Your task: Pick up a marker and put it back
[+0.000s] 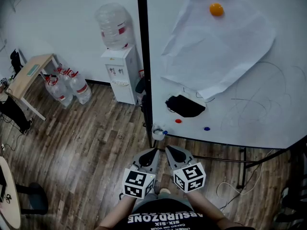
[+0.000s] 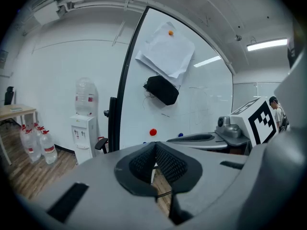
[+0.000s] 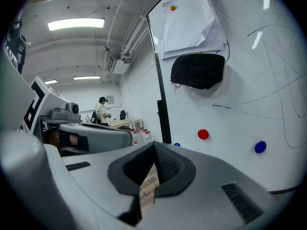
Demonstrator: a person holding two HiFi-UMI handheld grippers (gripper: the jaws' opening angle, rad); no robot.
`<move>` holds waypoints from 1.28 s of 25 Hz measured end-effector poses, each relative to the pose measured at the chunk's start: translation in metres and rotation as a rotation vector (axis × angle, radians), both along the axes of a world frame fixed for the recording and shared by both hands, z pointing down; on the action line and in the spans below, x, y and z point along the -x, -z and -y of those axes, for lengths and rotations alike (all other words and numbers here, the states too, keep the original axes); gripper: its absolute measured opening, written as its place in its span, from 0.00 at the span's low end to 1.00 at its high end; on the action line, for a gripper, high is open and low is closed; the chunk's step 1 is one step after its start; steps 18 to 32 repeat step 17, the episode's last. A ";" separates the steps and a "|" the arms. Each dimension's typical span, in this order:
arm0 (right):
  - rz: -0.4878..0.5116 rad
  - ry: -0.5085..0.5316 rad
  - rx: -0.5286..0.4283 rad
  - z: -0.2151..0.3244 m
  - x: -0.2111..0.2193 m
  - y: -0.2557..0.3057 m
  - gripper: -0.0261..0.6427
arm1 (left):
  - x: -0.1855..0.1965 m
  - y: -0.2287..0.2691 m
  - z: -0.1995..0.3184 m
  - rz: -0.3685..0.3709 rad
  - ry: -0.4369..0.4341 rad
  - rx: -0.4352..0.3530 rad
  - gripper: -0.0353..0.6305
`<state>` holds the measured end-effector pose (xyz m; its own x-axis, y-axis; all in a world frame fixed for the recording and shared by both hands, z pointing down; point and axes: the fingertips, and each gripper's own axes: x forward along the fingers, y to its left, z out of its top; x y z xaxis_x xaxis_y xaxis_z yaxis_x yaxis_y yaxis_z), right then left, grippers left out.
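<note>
Both grippers are held low in front of the person, side by side over the wooden floor, pointing at the whiteboard's lower left corner. My left gripper is shut with nothing between its pads. Just to its right, my right gripper is also shut and empty, its pads meeting at the tip. A small white round holder with a blue bit beside it sits at the board's corner. I cannot make out a marker. On the board are a black eraser, a red magnet and a blue magnet.
A sheet of paper hangs under an orange magnet. A water dispenser stands left of the board, with water bottles and a wooden desk farther left. The board's stand leg and a cable lie to the right. A person stands far off.
</note>
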<state>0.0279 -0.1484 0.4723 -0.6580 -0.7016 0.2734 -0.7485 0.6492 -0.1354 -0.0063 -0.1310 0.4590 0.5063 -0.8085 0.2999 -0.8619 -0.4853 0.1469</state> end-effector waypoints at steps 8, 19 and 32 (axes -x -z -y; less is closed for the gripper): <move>0.000 0.003 0.009 -0.001 0.002 0.000 0.04 | 0.000 -0.001 0.000 0.002 -0.009 0.004 0.06; -0.004 0.004 0.005 -0.003 0.005 0.001 0.03 | 0.001 0.000 -0.003 0.000 -0.015 0.003 0.06; -0.004 0.004 0.005 -0.003 0.005 0.001 0.03 | 0.001 0.000 -0.003 0.000 -0.015 0.003 0.06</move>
